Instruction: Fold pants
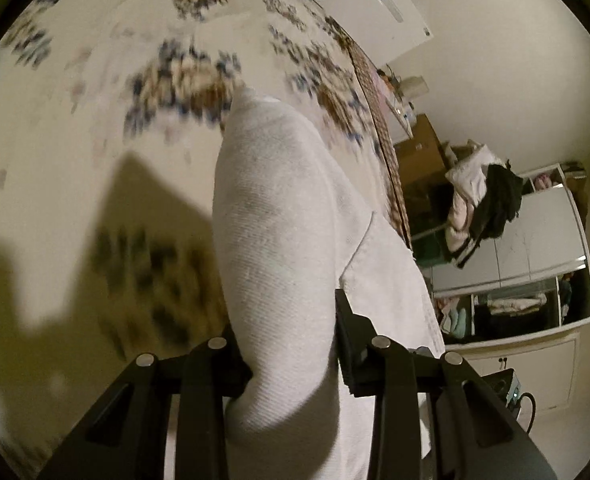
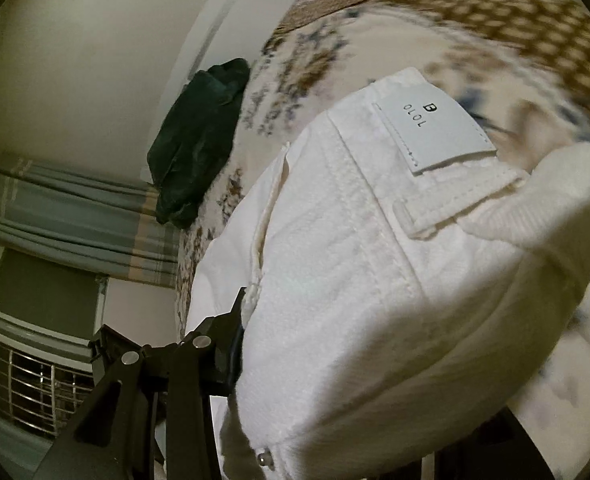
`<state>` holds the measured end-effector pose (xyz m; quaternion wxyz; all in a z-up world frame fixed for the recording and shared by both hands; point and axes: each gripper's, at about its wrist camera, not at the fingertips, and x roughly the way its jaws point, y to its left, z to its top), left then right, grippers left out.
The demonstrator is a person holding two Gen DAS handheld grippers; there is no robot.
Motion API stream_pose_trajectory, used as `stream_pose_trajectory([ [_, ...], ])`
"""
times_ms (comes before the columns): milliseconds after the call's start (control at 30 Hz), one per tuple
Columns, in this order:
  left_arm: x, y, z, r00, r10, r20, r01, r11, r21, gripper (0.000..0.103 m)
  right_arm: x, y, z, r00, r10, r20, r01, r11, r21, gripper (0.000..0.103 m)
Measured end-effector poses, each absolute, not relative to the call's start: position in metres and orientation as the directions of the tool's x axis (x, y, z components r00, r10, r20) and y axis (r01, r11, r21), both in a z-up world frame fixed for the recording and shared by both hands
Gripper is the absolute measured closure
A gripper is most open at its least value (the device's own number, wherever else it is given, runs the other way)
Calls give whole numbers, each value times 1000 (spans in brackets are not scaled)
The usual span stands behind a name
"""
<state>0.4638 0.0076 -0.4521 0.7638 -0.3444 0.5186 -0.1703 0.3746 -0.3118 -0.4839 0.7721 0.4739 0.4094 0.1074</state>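
Floral bedspread [image 1: 75, 128], L gripper [image 1: 291, 344] & R gripper [image 2: 335, 360] both clamping white pants [image 2: 375, 280]

white pants [image 2: 375, 280] on a cream floral bedspread [image 1: 95, 100].

The left gripper [image 1: 291, 344] is matte black: flat angular linkage bars with cut-out slots, joined by four round silver pins set in a row just below its two dark finger blocks. The right gripper [image 2: 335, 344] shows the same black bars and two silver pins beside one finger block; its other finger is hidden, probably behind white cloth.
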Motion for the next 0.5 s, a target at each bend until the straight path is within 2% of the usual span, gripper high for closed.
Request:
stream_pose_trajectory([
  [233,606,60,-489,393,-586,-708,-40,759,-650,74,508,-248,-521,654,540,-530,219,535,816,60],
  [367,647,77,-523,373,-573,-730,-38,777,-628,74,564,-225,-562,635,535,-557,246,544,802,60],
  [500,660,91,-565,325,-571,-754,-81,778,-623,73,583,-213,-596,592,531,-606,282,568,773,60],
])
